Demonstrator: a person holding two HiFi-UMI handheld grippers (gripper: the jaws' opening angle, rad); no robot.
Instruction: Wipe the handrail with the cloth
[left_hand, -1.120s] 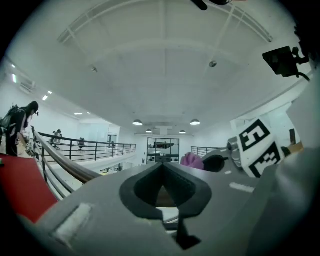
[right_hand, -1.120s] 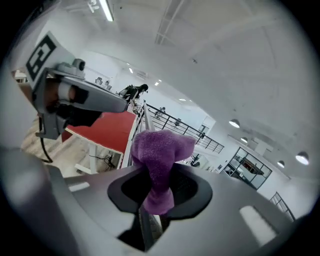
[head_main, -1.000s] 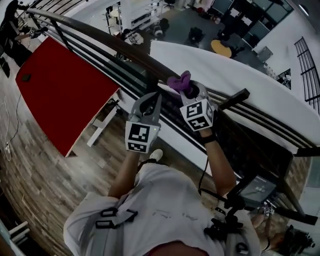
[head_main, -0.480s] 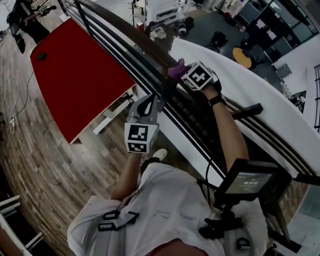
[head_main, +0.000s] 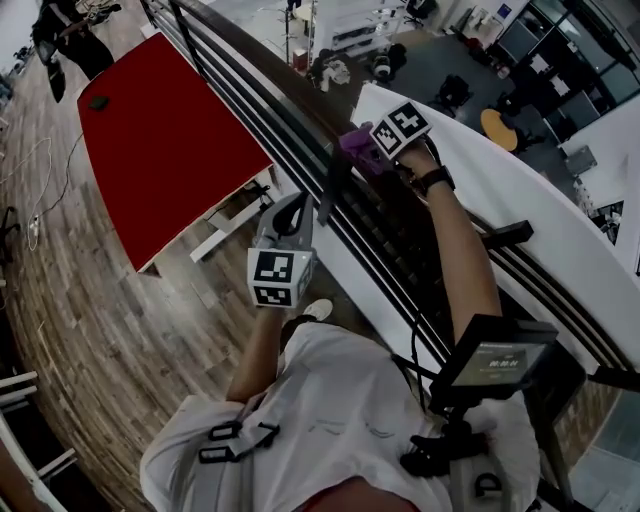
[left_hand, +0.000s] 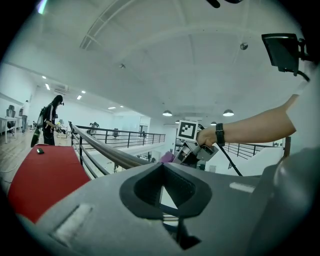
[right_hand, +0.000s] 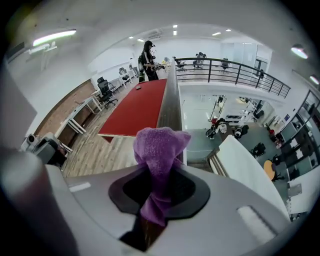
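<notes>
Mezzanine handrail (right_hand: 170, 102) beneath purple cloth (right_hand: 159, 150)

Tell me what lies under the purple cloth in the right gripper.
The dark handrail runs beneath the purple cloth, which the right gripper holds clamped. The rail surface directly underneath, and whether the two touch, is covered by the cloth itself.

Red table (head_main: 170, 140), perhaps a mouse (head_main: 97, 101)
</notes>
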